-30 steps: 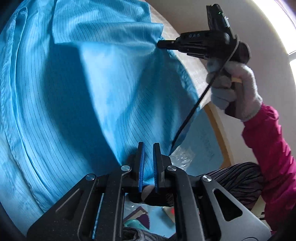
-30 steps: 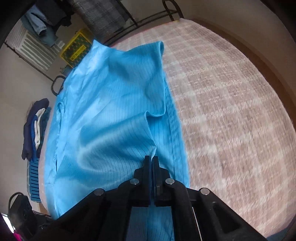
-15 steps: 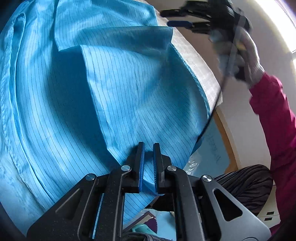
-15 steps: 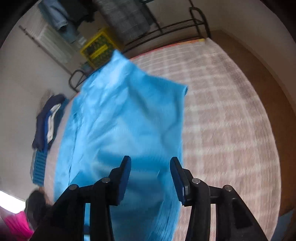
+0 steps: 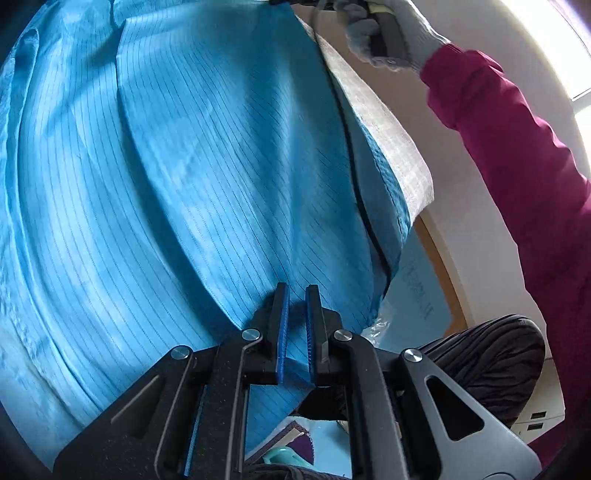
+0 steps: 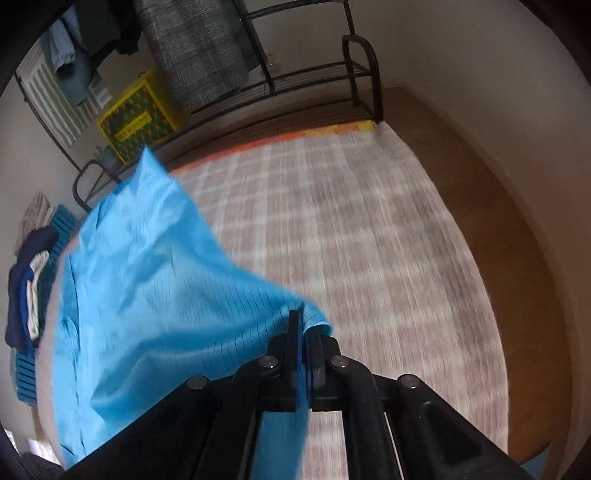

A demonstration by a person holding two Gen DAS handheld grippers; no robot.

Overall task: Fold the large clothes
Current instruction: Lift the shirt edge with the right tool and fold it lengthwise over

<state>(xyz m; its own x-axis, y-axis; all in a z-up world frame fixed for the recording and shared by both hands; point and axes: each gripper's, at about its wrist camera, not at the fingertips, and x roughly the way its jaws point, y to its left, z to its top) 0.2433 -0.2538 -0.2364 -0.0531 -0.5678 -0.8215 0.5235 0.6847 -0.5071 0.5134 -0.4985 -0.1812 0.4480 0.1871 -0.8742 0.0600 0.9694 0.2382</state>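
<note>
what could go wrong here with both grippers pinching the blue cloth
The right gripper grips only a thin edge of the blue cloth, so it might slip free. The black cable lies across the cloth and could snag or get folded in. The left gripper holds a bunched fold, which may set a crease.

**Two wrist cameras, one blue garment**

The left wrist view looks steeply down along its jaws, close over the blue garment (image 5: 192,177), facing the person's gloved hand (image 5: 388,33) at the top edge. The right wrist view looks down across the checked bed cover (image 6: 351,240) toward a metal rack (image 6: 314,74). Both views share the garment and the cover.
</note>
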